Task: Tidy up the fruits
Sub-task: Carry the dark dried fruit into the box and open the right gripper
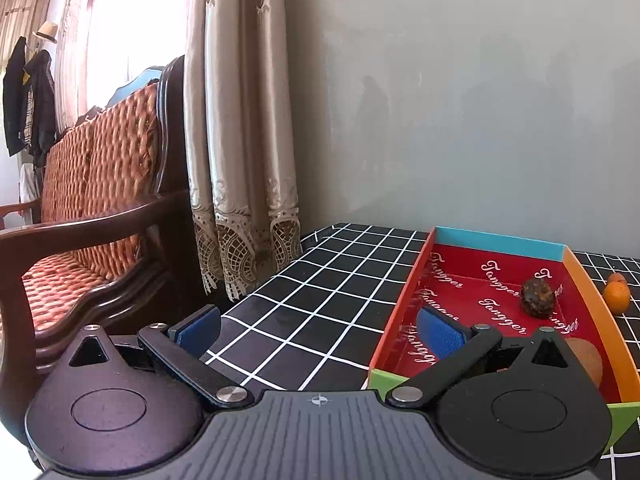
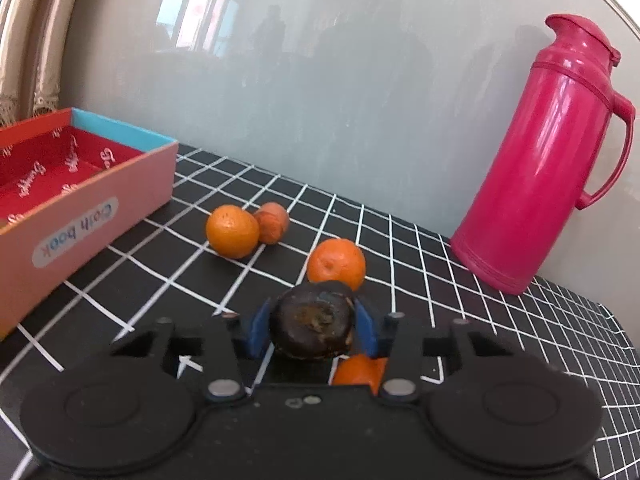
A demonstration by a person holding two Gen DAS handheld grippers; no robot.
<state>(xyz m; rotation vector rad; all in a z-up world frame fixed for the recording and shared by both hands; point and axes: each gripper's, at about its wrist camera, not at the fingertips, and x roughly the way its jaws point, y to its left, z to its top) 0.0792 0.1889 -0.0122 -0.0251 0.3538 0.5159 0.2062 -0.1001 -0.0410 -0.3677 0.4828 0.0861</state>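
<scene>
My right gripper (image 2: 314,328) is shut on a dark, blackened round fruit (image 2: 312,320), its blue pads pressing both sides just above the checked tablecloth. An orange (image 2: 337,262) lies right behind it, and part of another orange (image 2: 358,370) shows under the right finger. Further back an orange (image 2: 232,232) touches a brownish fruit (image 2: 272,222). The red-lined box (image 2: 92,208) stands at the left. My left gripper (image 1: 320,330) is open and empty, its right finger over the box's (image 1: 496,242) near corner. Inside lie a dark fruit (image 1: 537,297) and a brownish one (image 1: 586,360).
A tall pink thermos jug (image 2: 540,160) stands at the back right against the grey wall. A wooden sofa with orange cushions (image 1: 100,184) and a curtain (image 1: 240,120) lie beyond the table's left edge. An orange (image 1: 616,296) sits just right of the box.
</scene>
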